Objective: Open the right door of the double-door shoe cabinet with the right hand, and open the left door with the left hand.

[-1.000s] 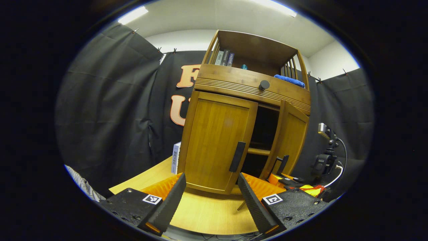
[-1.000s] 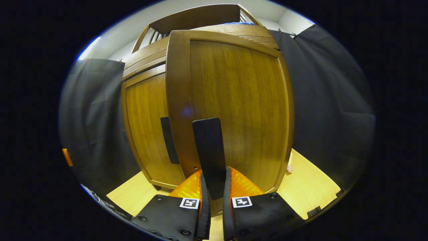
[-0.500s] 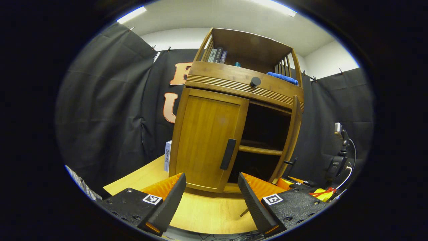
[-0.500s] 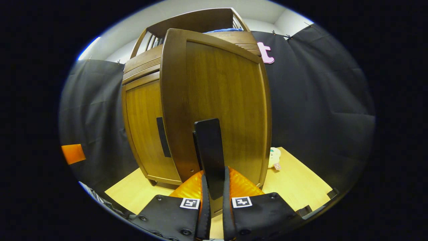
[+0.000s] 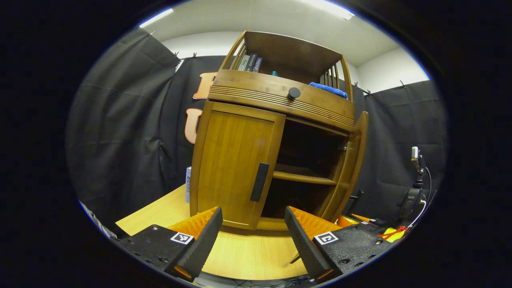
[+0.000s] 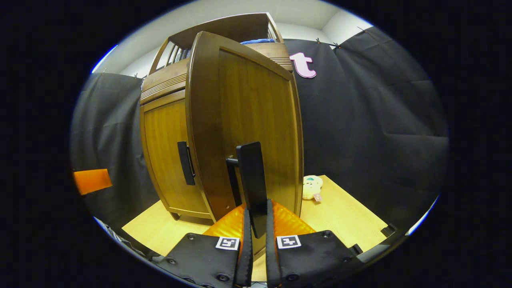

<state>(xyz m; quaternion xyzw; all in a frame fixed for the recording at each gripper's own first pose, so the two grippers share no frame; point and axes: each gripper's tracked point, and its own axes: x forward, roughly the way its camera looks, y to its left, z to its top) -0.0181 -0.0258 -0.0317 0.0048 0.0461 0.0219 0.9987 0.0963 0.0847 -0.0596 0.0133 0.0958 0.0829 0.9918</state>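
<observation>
The right gripper has both fingers pressed on the lower end of the right door handle, a flat dark bar standing upright between them. That handle sits on the right door, which is swung wide out from the cabinet, so that in the left gripper view the right door stands nearly edge-on at the cabinet's right side. Behind it the inside is dark, with one shelf across the middle.

The left gripper has its jaws spread wide apart and holds nothing. It hangs over the table, a little way in front of the left door, touching nothing. That door is flat against the cabinet, and its handle stands upright near its inner edge.

Above the doors runs a drawer with a round knob. On the open top shelf stand a few books, and a blue cloth lies toward the right. A small soft toy lies on the table beside the right door.
</observation>
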